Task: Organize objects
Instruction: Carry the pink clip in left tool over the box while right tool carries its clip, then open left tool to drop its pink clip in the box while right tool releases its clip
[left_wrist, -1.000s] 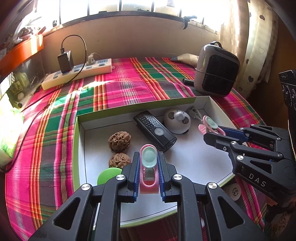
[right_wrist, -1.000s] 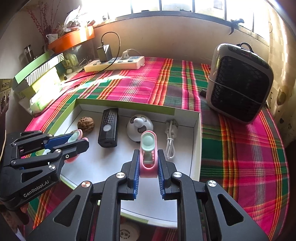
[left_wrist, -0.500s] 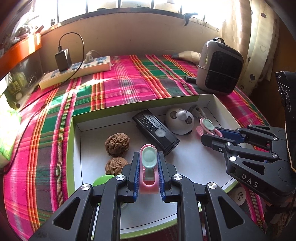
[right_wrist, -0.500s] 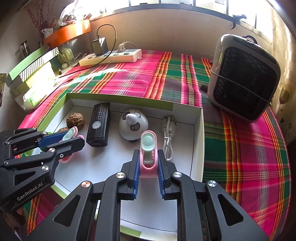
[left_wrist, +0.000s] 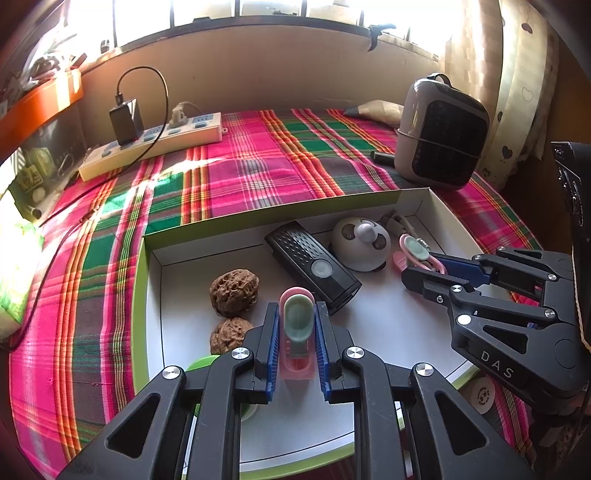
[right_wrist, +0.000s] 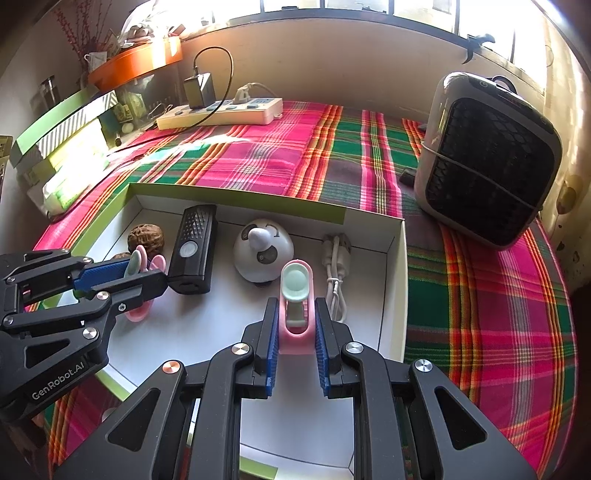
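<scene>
My left gripper (left_wrist: 295, 325) is shut on a pink clip with a pale green pad (left_wrist: 296, 321), held over the white box with green rim (left_wrist: 207, 229). My right gripper (right_wrist: 295, 317) is shut on a second pink clip (right_wrist: 295, 291), held over the box's right part. In the box lie two walnuts (left_wrist: 233, 291), a black remote-like device (left_wrist: 314, 267), a round white panda gadget (left_wrist: 360, 243) and a coiled white cable (right_wrist: 334, 266). The right gripper also shows in the left wrist view (left_wrist: 424, 266), and the left gripper in the right wrist view (right_wrist: 147, 273).
The box sits on a plaid cloth (left_wrist: 240, 173). A grey heater (right_wrist: 487, 155) stands at the right, a power strip with charger (left_wrist: 155, 142) at the back left. A green lid (left_wrist: 201, 363) lies at the box's front left corner. Boxes and shelf clutter (right_wrist: 66, 125) line the left.
Both grippers have moved forward and lower over the box, each still holding its clip. The box contents have not moved.
</scene>
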